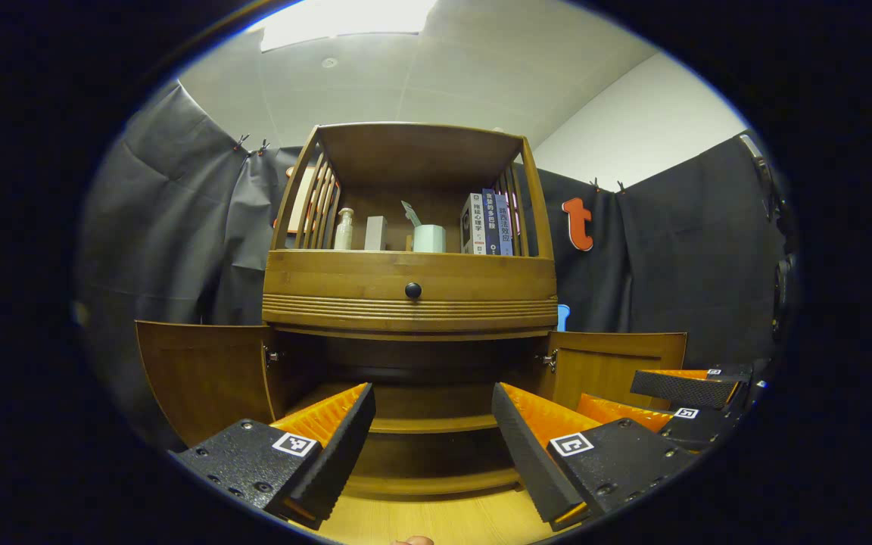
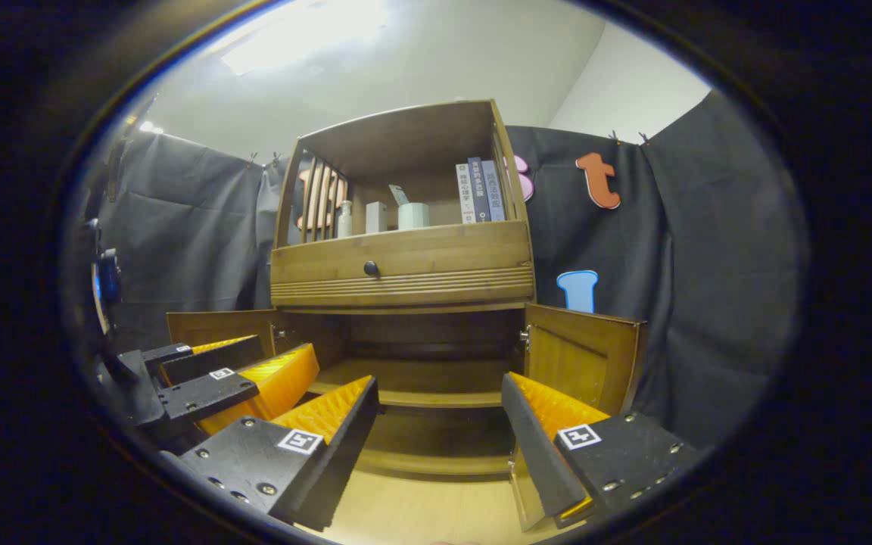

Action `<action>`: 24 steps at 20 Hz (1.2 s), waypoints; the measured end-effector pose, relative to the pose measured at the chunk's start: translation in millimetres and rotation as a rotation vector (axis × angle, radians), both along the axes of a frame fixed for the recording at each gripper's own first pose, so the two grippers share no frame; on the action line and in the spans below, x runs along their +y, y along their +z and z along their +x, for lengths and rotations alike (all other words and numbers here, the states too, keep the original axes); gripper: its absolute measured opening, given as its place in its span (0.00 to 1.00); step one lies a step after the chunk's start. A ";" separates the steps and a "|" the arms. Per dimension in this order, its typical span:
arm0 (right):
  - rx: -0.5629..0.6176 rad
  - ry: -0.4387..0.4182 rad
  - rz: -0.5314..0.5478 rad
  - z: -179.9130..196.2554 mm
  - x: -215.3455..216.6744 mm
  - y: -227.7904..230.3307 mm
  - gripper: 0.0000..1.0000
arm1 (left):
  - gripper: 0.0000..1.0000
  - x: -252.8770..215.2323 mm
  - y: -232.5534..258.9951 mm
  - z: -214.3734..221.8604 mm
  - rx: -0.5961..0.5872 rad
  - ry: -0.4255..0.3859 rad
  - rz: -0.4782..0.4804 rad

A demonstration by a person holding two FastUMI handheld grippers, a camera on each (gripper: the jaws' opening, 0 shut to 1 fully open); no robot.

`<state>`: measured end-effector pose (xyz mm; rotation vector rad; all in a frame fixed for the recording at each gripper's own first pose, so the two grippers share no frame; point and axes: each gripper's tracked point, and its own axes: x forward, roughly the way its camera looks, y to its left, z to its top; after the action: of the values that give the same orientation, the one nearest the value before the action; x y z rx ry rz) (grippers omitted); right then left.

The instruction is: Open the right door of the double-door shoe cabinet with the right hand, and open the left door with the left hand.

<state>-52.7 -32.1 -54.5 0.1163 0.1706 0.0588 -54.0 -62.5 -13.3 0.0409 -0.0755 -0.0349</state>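
The wooden shoe cabinet (image 1: 409, 295) (image 2: 402, 265) stands ahead with both lower doors swung wide. Its left door (image 1: 205, 375) (image 2: 209, 325) and right door (image 1: 614, 363) (image 2: 583, 356) hang out to the sides, baring the inner shelves (image 1: 421, 424) (image 2: 413, 382). My left gripper (image 1: 432, 439) is open in front of the opening, holding nothing. My right gripper (image 2: 440, 435) is open too, close to the right door, with nothing between its fingers. In the left gripper view the right gripper (image 1: 671, 405) shows at lower right; in the right gripper view the left gripper (image 2: 216, 378) shows at lower left.
A drawer with a dark knob (image 1: 413, 290) (image 2: 371, 268) sits above the doors. The top shelf holds a bottle (image 1: 344, 228), a mug (image 1: 429, 238) and books (image 1: 487, 223) (image 2: 478, 191). Black cloth walls surround the cabinet. Pale wooden floor (image 1: 436, 518) lies below.
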 end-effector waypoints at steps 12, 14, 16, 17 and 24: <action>-0.021 -0.024 0.007 -2.1 -15.8 4.0 0.94 | 0.96 -15.3 0.6 1.9 -0.004 -0.022 0.011; -0.023 -0.031 0.003 -4.3 -20.8 4.1 0.94 | 0.93 -20.4 -1.2 1.1 0.000 -0.029 0.015; -0.024 -0.042 0.003 -8.8 -27.9 4.9 0.94 | 0.94 -28.3 -2.2 0.8 0.002 -0.043 0.014; -0.029 -0.050 0.005 -11.3 -33.3 6.9 0.94 | 0.94 -33.9 -2.8 -0.2 0.002 -0.052 0.014; -0.054 -0.136 -0.008 -41.2 -95.6 13.8 0.94 | 0.94 -102.8 -6.5 -6.2 -0.004 -0.159 0.032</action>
<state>-93.9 -127.7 -40.7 0.1177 0.1088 -0.0738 -60.2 -165.3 -19.9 0.0671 -0.0821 -0.1954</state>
